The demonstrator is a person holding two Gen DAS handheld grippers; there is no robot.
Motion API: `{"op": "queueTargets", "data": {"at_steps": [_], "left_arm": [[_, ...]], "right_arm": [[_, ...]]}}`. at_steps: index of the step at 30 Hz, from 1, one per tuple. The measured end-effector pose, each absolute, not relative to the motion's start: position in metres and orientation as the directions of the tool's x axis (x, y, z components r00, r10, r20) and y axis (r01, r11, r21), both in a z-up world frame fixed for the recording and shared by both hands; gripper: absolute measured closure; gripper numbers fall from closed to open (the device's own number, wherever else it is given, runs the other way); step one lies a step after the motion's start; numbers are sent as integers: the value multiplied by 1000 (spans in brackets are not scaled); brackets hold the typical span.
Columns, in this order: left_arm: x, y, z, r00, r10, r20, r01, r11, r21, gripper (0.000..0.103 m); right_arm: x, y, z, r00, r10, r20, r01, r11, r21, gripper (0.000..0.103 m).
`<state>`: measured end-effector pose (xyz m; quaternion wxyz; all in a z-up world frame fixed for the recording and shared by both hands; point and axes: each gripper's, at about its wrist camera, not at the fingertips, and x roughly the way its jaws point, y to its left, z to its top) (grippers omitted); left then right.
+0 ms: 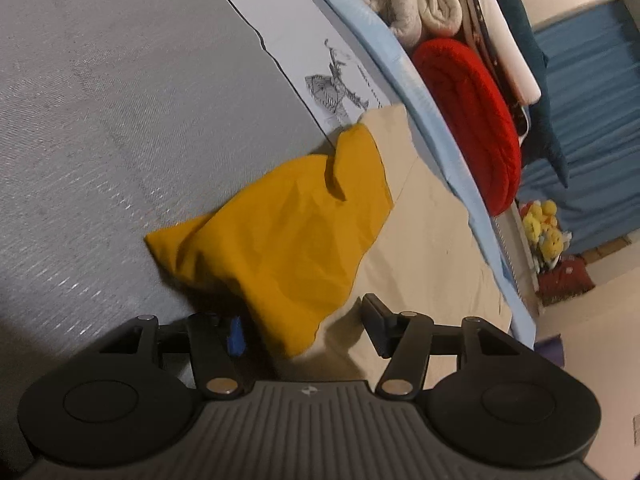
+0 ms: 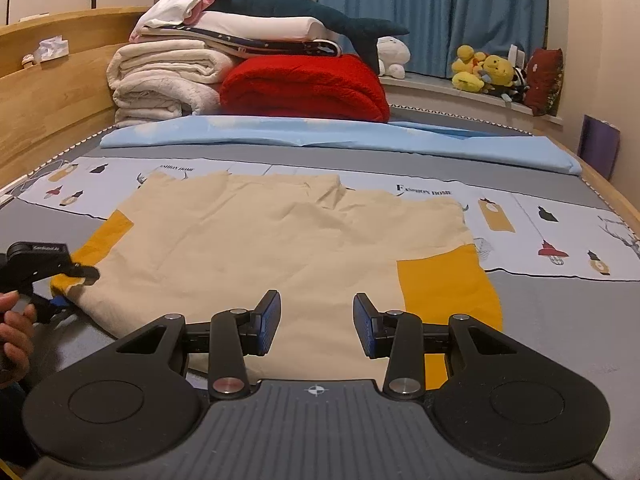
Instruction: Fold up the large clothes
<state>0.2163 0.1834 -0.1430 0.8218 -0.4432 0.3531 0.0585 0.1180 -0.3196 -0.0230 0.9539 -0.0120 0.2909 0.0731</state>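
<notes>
A large cream garment with yellow sleeves lies flat on the grey bed cover. My right gripper hovers open over its near hem, and nothing sits between the blue pads. To its right lies the flat right yellow sleeve. At the left edge a hand holds my left gripper at the tip of the other sleeve. In the left wrist view that crumpled yellow sleeve lies on the cream body and the grey cover. Its corner reaches between the fingers of my open left gripper, which stand wide apart.
Behind the garment a light blue sheet lies across the bed. Folded cream blankets, a red blanket and a shark plush are stacked beyond it. A wooden bed frame runs along the left. Plush toys sit by the blue curtain.
</notes>
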Motion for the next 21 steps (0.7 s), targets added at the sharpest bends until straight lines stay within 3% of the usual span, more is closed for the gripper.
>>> {"op": "queueTargets", "data": {"at_steps": [3, 4, 5, 7, 12, 21], "left_arm": [[222, 184, -144, 758, -196, -622, -421, 582, -696, 49], [224, 184, -143, 757, -193, -625, -419, 590, -690, 67], [227, 183, -142, 758, -201, -621, -406, 599, -690, 77], [228, 180, -130, 762, -194, -617, -382, 634, -672, 84], [217, 172, -75, 792, -173, -585, -307, 715, -628, 88], [181, 198, 16, 755, -151, -638, -206, 869, -450, 88]], "right_arm": [[121, -318, -23, 819, 136, -557, -148, 989, 24, 61], [122, -317, -23, 818, 137, -558, -148, 989, 25, 61], [123, -316, -23, 817, 138, -559, -150, 988, 26, 61], [125, -312, -23, 815, 145, -561, -157, 987, 27, 61], [134, -292, -19, 813, 182, -552, -193, 980, 38, 61], [153, -227, -17, 737, 379, -560, -359, 921, 151, 61]]}}
